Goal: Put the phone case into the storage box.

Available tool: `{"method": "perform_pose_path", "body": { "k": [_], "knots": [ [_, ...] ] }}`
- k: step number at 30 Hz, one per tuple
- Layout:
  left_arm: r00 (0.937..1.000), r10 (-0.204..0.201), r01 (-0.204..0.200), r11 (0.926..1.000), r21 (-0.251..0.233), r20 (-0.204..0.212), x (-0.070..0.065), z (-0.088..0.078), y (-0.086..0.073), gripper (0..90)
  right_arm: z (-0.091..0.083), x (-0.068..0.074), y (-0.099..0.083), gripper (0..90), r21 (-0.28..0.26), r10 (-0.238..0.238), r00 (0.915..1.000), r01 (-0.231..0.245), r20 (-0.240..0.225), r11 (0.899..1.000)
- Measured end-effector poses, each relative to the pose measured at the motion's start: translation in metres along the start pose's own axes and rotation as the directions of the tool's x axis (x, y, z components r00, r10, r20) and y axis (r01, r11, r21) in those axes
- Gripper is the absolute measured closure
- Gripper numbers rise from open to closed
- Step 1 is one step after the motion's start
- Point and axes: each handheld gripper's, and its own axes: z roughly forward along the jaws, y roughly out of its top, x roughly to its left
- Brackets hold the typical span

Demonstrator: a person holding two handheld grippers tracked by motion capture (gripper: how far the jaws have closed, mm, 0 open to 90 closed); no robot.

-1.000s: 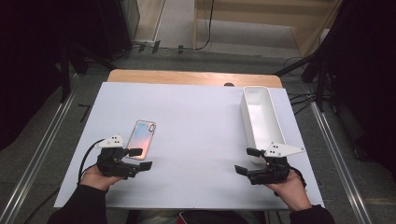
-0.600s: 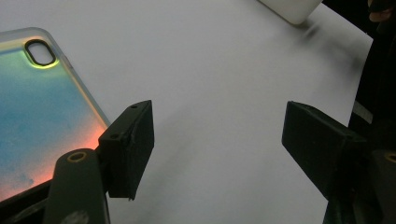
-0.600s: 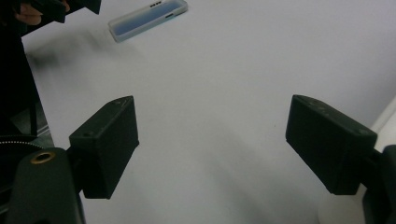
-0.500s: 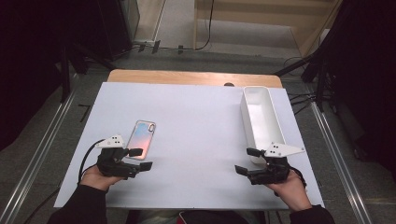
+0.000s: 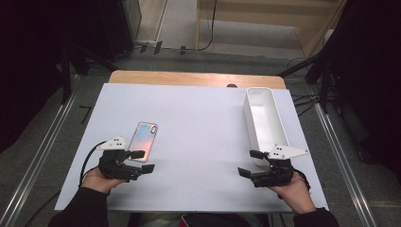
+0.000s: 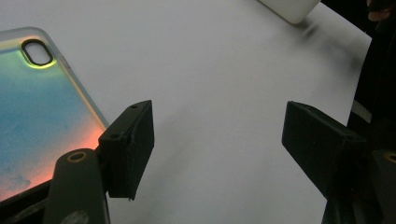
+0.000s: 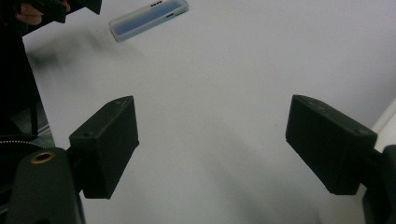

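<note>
A phone case (image 5: 143, 140) with a blue-to-orange iridescent back lies flat on the left half of the white tabletop (image 5: 198, 123). My left gripper (image 5: 144, 161) sits low at the case's near end, pointing right, open and holding nothing. In the left gripper view the case (image 6: 42, 107) lies just left of the left jaw, and only bare table shows between the jaws of the gripper (image 6: 224, 144). My right gripper (image 5: 247, 162) rests at the near right, pointing left, open and holding nothing. Its own view shows the gripper (image 7: 212, 140) over bare table, with the case (image 7: 149, 14) far off.
A long white bin (image 5: 265, 123) stands along the table's right side, its near end beside the right gripper; its corner (image 6: 292, 7) and its edge (image 7: 385, 126) show in the gripper views. A wooden strip (image 5: 194, 78) borders the far edge. Cables and dark stands surround the table.
</note>
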Motion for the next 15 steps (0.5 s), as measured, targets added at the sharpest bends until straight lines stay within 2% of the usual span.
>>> {"method": "perform_pose_path", "body": {
  "k": [2, 8, 12, 15],
  "knots": [
    [0.9998, -0.017, 0.017, 0.9998, 0.01, -0.006, -0.0002, 0.0006, 0.0006, 24.9, 0.0, 0.0, 0.0, 15.8, 0.0, 0.0, 1.0, 0.0, 0.0, 1.0],
    [0.9999, -0.006, 0.006, 0.9998, 0.018, -0.014, -0.0005, 0.001, 0.0008, 24.9, -0.0002, 0.0002, 0.0, 15.8, 0.001, 0.0, 1.0, 0.0, 0.001, 1.0],
    [0.9998, -0.01, 0.011, 0.9999, 0.005, -0.019, -0.0006, 0.0011, 0.0011, 25.0, -0.0003, 0.0002, 0.0, 15.8, 0.002, 0.0, 1.0, 0.0, 0.002, 1.0],
    [0.9995, 0.006, -0.006, 1.0, -0.005, -0.031, -0.0014, 0.0032, 0.003, 25.0, -0.0001, 0.0002, 0.0, 15.8, 0.002, -0.004, 1.0, 0.004, 0.0, 1.0]
  ]
}}
